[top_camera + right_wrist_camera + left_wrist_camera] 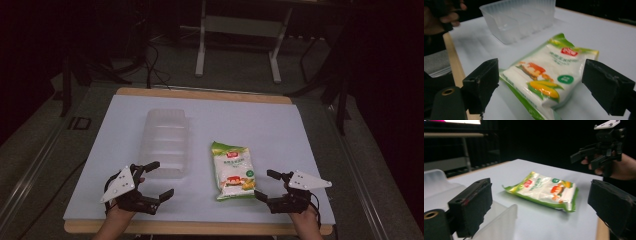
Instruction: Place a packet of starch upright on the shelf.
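A green-and-white snack bag [232, 170] lies flat on the white table [280, 125], just right of a clear plastic container [166, 142], with the left gripper [154, 181] and right gripper [266, 186] flanking it, jaws spread apart and empty

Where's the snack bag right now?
In the high view, the bag lies flat on the table, right of the clear tub, just left of the right gripper.

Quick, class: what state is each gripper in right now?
Left gripper: open, holding nothing, beside the clear plastic tray.
Right gripper: open, holding nothing, beside the snack bag.
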The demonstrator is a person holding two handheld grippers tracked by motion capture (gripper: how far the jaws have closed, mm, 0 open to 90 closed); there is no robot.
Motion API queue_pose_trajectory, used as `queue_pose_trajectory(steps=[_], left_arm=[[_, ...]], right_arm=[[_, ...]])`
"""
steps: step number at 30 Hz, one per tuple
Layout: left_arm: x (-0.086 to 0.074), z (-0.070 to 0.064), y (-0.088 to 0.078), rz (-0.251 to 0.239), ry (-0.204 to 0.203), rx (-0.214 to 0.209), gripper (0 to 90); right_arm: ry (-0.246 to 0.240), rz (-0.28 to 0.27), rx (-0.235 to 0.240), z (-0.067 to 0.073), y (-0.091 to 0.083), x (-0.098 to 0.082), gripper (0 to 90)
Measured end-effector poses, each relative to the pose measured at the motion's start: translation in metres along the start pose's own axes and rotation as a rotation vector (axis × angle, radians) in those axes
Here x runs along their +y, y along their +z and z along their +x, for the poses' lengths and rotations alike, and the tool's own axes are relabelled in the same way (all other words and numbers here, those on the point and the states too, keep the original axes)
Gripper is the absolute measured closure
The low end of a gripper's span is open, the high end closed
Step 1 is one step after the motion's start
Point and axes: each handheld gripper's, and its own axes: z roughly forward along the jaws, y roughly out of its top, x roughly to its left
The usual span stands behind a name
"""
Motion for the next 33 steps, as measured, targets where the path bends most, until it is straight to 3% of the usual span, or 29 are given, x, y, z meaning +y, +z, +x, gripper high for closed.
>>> queue_pose_trajectory(steps=[2,3,4,7,8,12,18,20,23,26,28,33], left_arm=[[-0.001,0.002,0.0,0.01,-0.014,-0.012,2.2],[-0.001,0.0,0.0,0.016,0.016,0.013,2.1],[-0.001,0.0,0.0,0.016,0.016,0.013,2.0],[0.0,-0.003,-0.002,0.007,0.037,0.038,1.6],[0.0,-0.003,-0.001,0.009,0.054,0.051,1.6],[-0.001,-0.004,-0.001,0.02,0.065,0.051,1.5],[-0.001,-0.007,0.001,0.021,0.077,0.044,1.6],[0.0,-0.007,0.001,0.023,0.077,0.039,1.6],[-0.001,-0.008,0.001,0.023,0.076,0.038,1.6],[-0.001,-0.008,0.001,0.021,0.071,0.036,1.6],[-0.001,-0.008,0.002,0.025,0.076,0.036,1.6],[-0.001,-0.01,0.004,0.027,0.072,0.022,1.6]], right_arm=[[0.004,-0.035,0.039,0.001,-0.002,0.0,14.0],[0.0,-0.045,0.048,0.001,-0.003,0.0,14.0],[0.0,-0.045,0.048,0.001,-0.003,0.0,14.0],[-0.007,-0.084,0.035,0.002,-0.007,0.001,13.4],[-0.015,-0.104,-0.024,0.003,-0.01,0.003,13.4],[-0.009,-0.104,-0.052,0.003,-0.013,0.004,13.4],[-0.053,-0.105,-0.073,0.011,-0.015,0.009,13.9],[-0.04,-0.098,-0.039,0.013,-0.014,0.013,14.1],[-0.052,-0.094,-0.032,0.017,-0.013,0.016,14.2],[-0.099,-0.05,-0.064,0.024,-0.007,0.022,15.8],[-0.107,-0.035,-0.055,0.027,-0.004,0.024,15.8],[-0.112,-0.065,-0.032,0.027,-0.005,0.035,15.6]])
